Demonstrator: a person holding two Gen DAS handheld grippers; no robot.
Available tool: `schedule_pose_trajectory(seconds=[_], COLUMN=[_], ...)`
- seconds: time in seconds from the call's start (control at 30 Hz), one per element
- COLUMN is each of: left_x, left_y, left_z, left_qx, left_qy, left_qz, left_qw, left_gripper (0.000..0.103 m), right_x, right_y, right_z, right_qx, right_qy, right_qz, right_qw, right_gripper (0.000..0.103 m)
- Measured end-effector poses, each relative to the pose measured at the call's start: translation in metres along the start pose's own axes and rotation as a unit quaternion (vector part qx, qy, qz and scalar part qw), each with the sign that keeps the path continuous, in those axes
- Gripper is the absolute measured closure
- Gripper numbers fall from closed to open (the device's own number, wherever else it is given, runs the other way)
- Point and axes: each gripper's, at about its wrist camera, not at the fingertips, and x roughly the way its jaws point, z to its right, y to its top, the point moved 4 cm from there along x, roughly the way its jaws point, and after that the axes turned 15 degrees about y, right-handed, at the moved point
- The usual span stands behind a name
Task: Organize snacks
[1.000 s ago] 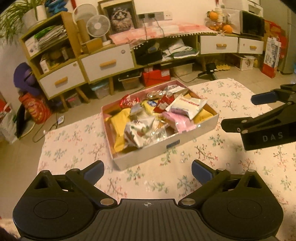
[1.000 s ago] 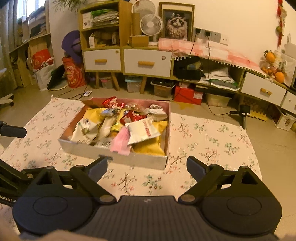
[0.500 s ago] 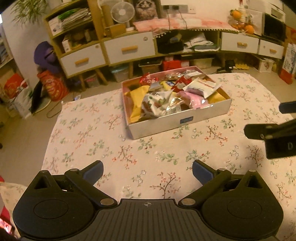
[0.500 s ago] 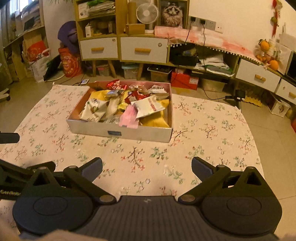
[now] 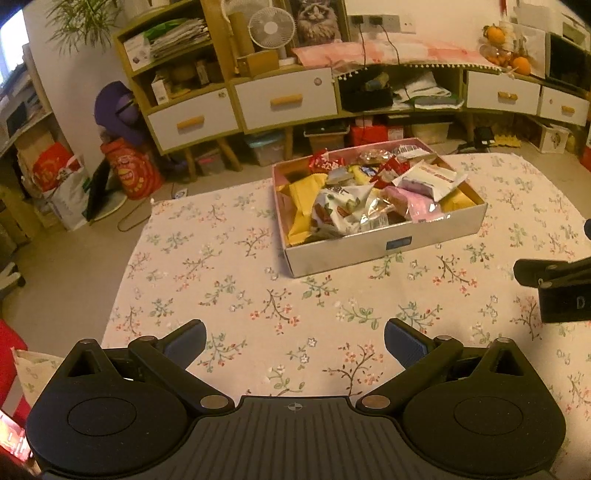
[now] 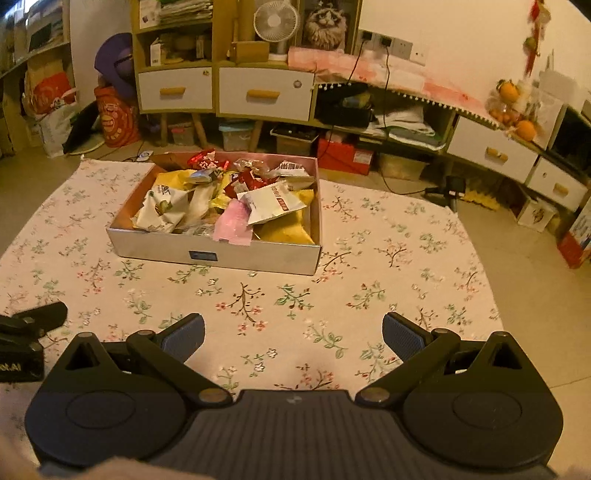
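A shallow white box (image 5: 384, 249) (image 6: 218, 254) stands on the flowered tablecloth, heaped with several wrapped snacks: yellow bags (image 5: 304, 195) (image 6: 286, 229), a pink packet (image 5: 421, 205) (image 6: 232, 225), a white packet (image 6: 275, 201) and small red ones. My left gripper (image 5: 294, 341) is open above the cloth, well short of the box, with nothing between its fingers. My right gripper (image 6: 293, 338) is wide open too, likewise back from the box and holding nothing. Each gripper's arm shows at the edge of the other's view.
The flowered cloth (image 5: 229, 288) covers a low table whose edges drop to the floor at left and right. Behind it stand shelves with white drawers (image 5: 284, 99), a fan (image 5: 271, 27), bags on the floor (image 5: 129, 173) and oranges (image 6: 517, 110).
Both grippers have drawn back from the box, which looks smaller and farther now. More bare cloth lies in front of each. The left view has rolled level.
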Motion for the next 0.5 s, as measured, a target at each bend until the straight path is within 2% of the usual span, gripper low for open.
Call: schedule_pose_trajectory(seconds=[0.5], left_x=[0.0009], left_y=[-0.0019], left_z=[0.0033], left_qx=[-0.015], left_qy=[-0.013], left_qz=[-0.015], left_qw=[0.9997], left_gripper=[0.000], right_x=[-0.0003], right_y=[-0.0025], right_z=[-0.0020], right_qx=[-0.003], right_qy=[0.010], right_qz=[-0.010], right_qw=[1.000], right_gripper=[0.000])
